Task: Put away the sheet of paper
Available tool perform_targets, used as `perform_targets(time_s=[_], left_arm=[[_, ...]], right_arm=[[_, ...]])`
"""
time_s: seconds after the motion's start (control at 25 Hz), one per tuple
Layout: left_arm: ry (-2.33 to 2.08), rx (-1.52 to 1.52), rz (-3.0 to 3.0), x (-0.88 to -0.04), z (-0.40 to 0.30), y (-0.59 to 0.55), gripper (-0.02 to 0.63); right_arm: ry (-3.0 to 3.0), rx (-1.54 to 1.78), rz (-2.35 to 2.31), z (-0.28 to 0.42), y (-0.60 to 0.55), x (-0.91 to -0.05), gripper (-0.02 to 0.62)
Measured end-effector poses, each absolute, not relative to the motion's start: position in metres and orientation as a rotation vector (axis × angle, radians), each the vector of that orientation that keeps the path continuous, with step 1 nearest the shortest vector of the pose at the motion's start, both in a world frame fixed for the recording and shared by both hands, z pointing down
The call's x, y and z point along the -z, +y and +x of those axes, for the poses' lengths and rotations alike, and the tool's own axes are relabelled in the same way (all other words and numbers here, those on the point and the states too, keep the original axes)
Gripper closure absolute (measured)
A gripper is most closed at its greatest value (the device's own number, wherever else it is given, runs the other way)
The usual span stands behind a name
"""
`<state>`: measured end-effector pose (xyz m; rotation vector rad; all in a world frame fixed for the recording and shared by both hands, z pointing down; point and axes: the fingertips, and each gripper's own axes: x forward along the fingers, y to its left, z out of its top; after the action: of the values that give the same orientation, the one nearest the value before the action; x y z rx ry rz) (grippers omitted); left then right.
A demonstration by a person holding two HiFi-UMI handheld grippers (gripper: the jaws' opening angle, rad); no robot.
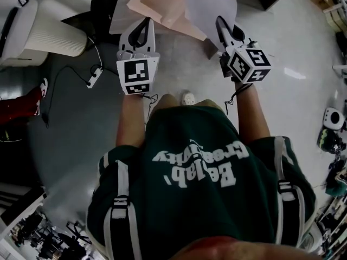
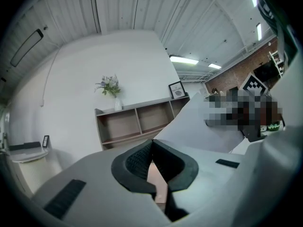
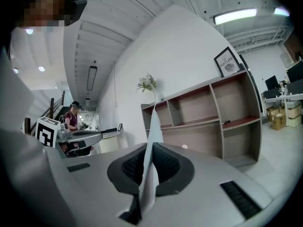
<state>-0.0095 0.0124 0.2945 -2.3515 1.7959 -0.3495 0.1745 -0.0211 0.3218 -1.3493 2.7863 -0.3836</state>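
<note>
Grey, glossy floor (image 1: 70,123) fills the head view, which looks steeply down past our dark green shirt (image 1: 200,172). In both gripper views a white wall (image 2: 94,65) rises behind a low wooden shelf unit (image 2: 137,122). A vase of flowers (image 2: 111,91) and a small framed picture (image 2: 176,90) stand on top of the shelf unit.

We hold the sheet of paper (image 1: 209,7) up in the air in front of us, spread between the two grippers and well clear of the floor. It shows white on the right gripper's side and peach-coloured on the left gripper's side. We cannot tell whether the peach part is a folded-over face of the same sheet or a second one.

Our left gripper (image 1: 144,26) has its jaws closed together on the peach edge, which shows as a narrow strip between the dark pads in the left gripper view. Our right gripper (image 1: 222,27) is likewise fully closed, and in the right gripper view the white paper stands edge-on, pinched between its pads and rising above them.

Off to the left on the floor stands a white ribbed appliance (image 1: 43,34), with a power strip (image 1: 93,76) near it.
</note>
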Motion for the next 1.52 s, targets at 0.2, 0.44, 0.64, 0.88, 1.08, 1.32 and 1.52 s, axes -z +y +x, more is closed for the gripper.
perform_targets(time_s=[0.2, 0.44, 0.64, 0.88, 1.08, 1.32, 1.52], left_arm=[[1.799, 0.356, -2.371, -0.301, -0.011, -0.006, 0.588], [1.769, 0.380, -2.405, -0.312, -0.017, -0.034, 0.588], [1.750, 0.394, -2.455, -0.329, -0.032, -0.074, 0.588], [1.665, 0.385, -2.522, -0.335, -0.043, -0.132, 0.588], [1.596, 0.436, -2.564, -0.349, -0.060, -0.186, 0.588], [1.531, 0.476, -2.619, -0.361, -0.079, -0.232, 0.588], [1.490, 0.505, -2.665, -0.375, -0.092, -0.259, 0.588]], right_arm=[[2.737, 0.489, -1.337, 0.173, -0.041, -0.332, 0.561], [2.711, 0.605, -1.418, 0.172, -0.070, -0.365, 0.561], [2.737, 0.728, -1.614, 0.170, -0.106, -0.416, 0.561], [2.735, 0.899, -1.957, 0.177, -0.147, -0.476, 0.560], [2.720, 0.979, -2.114, 0.170, -0.182, -0.512, 0.561], [2.649, 1.071, -2.301, 0.164, -0.211, -0.541, 0.561], [2.529, 1.087, -2.396, 0.162, -0.233, -0.552, 0.561]])
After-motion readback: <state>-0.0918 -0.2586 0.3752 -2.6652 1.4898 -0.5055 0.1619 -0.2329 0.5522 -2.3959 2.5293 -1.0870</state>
